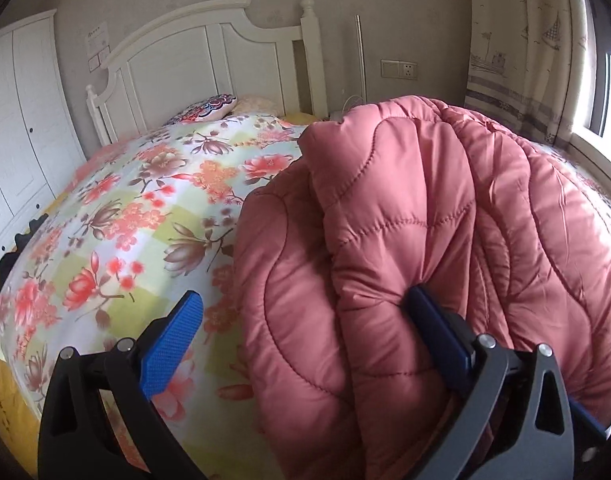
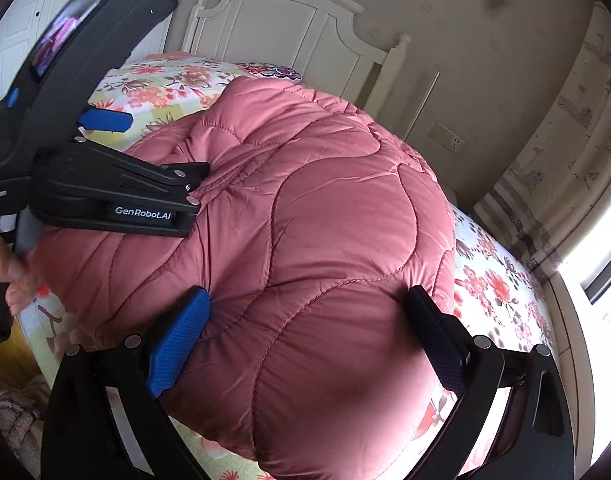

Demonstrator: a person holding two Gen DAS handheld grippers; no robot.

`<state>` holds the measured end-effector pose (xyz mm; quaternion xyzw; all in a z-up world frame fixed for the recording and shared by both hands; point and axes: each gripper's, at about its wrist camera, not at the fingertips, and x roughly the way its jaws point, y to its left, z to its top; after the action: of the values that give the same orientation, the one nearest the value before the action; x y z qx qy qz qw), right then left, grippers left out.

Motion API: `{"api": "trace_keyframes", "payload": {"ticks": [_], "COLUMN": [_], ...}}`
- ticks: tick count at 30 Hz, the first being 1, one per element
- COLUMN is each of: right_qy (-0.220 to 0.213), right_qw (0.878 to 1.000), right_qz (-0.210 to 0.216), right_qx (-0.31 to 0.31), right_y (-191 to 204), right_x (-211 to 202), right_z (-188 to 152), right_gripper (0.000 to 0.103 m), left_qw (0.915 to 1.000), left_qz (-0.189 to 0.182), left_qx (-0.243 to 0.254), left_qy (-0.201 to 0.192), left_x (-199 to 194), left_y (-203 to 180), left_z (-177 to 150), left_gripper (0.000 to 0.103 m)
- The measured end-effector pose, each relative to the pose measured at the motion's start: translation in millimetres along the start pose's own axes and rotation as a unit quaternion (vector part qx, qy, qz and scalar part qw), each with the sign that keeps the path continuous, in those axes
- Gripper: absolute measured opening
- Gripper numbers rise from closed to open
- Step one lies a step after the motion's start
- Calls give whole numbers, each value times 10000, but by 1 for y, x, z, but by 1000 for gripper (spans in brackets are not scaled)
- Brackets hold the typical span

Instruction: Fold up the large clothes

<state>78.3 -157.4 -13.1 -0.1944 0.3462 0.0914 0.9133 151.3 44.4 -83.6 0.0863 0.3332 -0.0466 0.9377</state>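
Straddling the pink coat [image 2: 305,240], right gripper [image 2: 309,320] gapes downward.

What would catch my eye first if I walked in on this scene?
A puffy pink quilted coat, bundled in a heap on the flower-printed bedspread, dominates both views. Two black hand-held grippers with blue pads stand open around it: the right gripper straddles its near bulge, and the left gripper sits at its left edge. Behind stands a white wooden headboard.
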Motion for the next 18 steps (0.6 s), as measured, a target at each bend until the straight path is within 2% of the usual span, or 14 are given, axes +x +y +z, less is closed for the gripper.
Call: {"api": "trace_keyframes", "payload": {"ticks": [2,4,7,10,12,14,18], "right_qy": [-92,-396,-644,-321,1,-25,45], "right_qw": [9997,9972,9913,9894,9861,9789,9842], "right_qz": [135,254,159,289,567,796,794], "right_qx": [161,578,1138,1385,1562,1881,1583], "right_y": [-9,-30,-61,-74,-74,-81,-85], "right_x": [-11,-27,-35,-12,14,20,10], "right_z": [4,10,12,3,-11,-18,1], "right_gripper": [91,88,86,79,77,79,78], "left_qw": [10000,9999,9998,9998,9998,9998,9996], "left_qz": [-26,-88,-103,-100,-110,-104,-158], "left_qx": [-55,-141,-174,-181,-165,-166,-212], "left_qy": [-21,-43,-52,-54,-63,-82,-76], "left_x": [0,1,1,2,2,2,2], "left_y": [1,3,4,3,2,2,4], "left_z": [-2,-4,-5,-4,-5,-6,-6], "left_gripper": [101,101,101,101,101,101,101]}}
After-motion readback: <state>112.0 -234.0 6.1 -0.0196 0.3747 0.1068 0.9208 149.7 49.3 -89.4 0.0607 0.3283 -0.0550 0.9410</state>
